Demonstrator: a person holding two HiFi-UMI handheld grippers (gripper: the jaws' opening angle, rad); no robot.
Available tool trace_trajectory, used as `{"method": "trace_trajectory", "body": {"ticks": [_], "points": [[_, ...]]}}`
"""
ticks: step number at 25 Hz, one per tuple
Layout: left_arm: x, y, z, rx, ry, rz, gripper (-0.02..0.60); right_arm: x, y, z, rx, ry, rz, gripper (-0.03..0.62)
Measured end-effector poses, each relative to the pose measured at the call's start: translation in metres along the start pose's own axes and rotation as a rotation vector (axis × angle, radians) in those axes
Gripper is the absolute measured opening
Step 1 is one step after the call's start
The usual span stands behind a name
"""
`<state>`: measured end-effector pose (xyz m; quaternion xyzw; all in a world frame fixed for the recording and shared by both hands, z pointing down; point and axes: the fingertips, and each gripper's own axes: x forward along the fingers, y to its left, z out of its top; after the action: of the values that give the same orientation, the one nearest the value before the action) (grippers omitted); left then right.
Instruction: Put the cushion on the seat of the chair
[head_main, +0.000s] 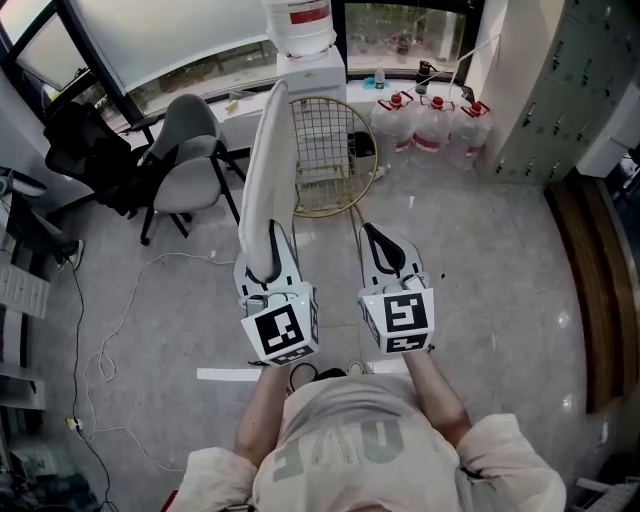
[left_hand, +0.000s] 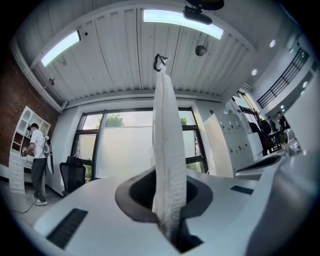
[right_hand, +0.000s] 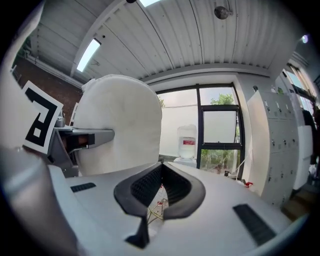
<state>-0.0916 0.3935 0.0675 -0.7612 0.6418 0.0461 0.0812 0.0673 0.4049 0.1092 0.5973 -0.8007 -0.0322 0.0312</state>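
My left claw (head_main: 265, 262) is clamped on the lower edge of the white cushion (head_main: 268, 165), the jaws nearly together with the fabric pinched between them. The cushion stands upright and edge-on to me, held in the air above the floor (head_main: 480, 260). In the head view it overlaps the left rim of the gold wire chair (head_main: 330, 160). My right claw (head_main: 385, 255) is just beside the left one, its jaws closed together on nothing. A grey office chair (head_main: 190, 150) stands farther left.
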Motion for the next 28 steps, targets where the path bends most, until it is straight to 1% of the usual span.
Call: {"method": "trace_trajectory", "body": {"ticks": [3,10,14,18,22,25,28], "points": [[0.001,0.006,-0.003,0.021,0.013,0.010,0.049,0.004,0.002,-0.012,0.012,0.035,0.016,0.017],[0.011,0.022,-0.022,0.010,0.035,0.046,0.050,0.015,0.000,-0.037,0.064,0.089,0.048,0.017],[0.035,0.032,-0.039,-0.007,0.026,0.052,0.050,0.041,-0.006,-0.049,0.043,0.093,0.047,0.017],[0.083,0.046,-0.056,-0.028,0.021,0.047,0.050,0.091,-0.016,-0.051,0.016,0.093,0.042,0.018],[0.149,0.062,-0.063,-0.023,0.009,0.042,0.049,0.158,-0.029,-0.041,-0.023,0.091,0.093,0.018],[0.205,0.076,-0.070,-0.026,0.004,0.036,0.050,0.213,-0.048,-0.040,-0.038,0.110,0.051,0.018],[0.263,0.094,-0.079,-0.039,0.010,0.024,0.049,0.272,-0.060,-0.041,-0.028,0.129,0.021,0.018]]}}
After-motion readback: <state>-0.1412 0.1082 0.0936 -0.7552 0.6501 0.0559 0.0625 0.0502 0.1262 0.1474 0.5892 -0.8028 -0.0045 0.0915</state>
